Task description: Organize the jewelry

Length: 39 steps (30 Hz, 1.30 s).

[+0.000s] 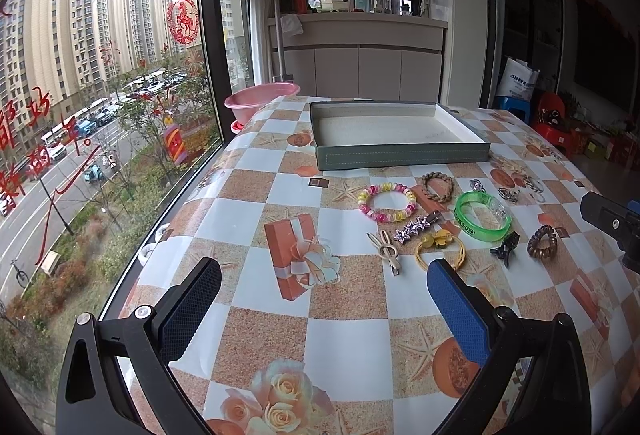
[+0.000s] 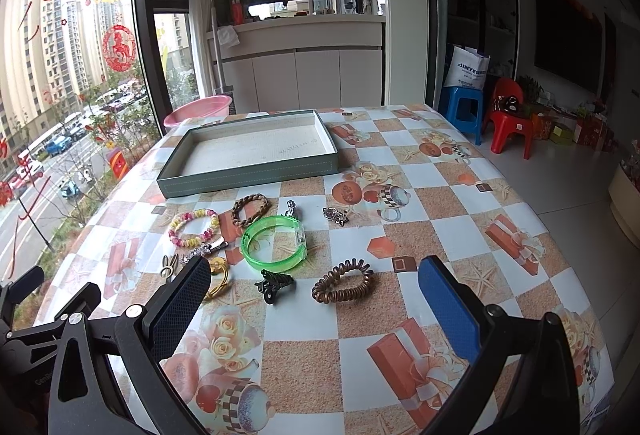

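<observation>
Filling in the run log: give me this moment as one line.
left gripper open, empty | right gripper open, empty | shallow grey-green cardboard tray empty | green translucent plastic bangle on table

Checkered, gift-printed tablecloth-covered table [image 2: 440, 195] carries a shallow grey-green cardboard tray [image 2: 248, 175] far; hair ties, bracelets and clips near.

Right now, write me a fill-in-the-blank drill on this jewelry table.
1. The grey tray holds ____ jewelry.
2. The translucent bangle is ____ in color.
3. The brown coil hair tie lies to the ____ of the black claw clip in the right wrist view.
4. Both grippers' fingers are spread ____.

Missing words: no; green; right; open
</observation>
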Motion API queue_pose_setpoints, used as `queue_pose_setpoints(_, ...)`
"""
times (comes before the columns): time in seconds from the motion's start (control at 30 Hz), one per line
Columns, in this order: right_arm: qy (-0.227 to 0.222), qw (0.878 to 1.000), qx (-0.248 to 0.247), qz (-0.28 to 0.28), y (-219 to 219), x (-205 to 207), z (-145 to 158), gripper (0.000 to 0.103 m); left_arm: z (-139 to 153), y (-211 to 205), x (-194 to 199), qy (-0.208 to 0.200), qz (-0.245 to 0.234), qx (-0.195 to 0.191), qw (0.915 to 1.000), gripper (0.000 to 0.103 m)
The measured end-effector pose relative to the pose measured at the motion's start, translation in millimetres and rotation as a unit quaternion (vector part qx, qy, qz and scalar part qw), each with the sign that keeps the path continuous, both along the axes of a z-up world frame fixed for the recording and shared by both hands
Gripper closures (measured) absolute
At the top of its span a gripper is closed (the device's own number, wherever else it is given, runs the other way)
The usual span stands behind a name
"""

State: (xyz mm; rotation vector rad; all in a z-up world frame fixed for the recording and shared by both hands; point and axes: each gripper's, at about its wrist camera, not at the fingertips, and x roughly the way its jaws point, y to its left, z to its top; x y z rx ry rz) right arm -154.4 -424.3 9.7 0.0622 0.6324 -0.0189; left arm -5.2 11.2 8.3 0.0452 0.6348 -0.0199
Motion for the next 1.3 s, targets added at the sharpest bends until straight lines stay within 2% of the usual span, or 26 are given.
queue_pose_setpoints(0.9,0.001,1.0,0.001,0.0,-0.5,1.0,0.2,0.0,-0.4,-0.6,0.8,0.001,0.0,0.0,1.0,0.0)
queue_pose_setpoints(1.23,0.019,1.0,0.003,-0.004,1.0,4.0,-3.0,0.0,-1.7,-11.4,15.4,0.031,-0.026,-0.005,0.9992,0.0)
queue_pose_setpoints(1.3,0.026,1.0,0.005,-0.009,-10.5,7.8,-6.7,0.0,-1.7,-12.7,23.3,0.043,-0.031,-0.008,0.9986,0.0)
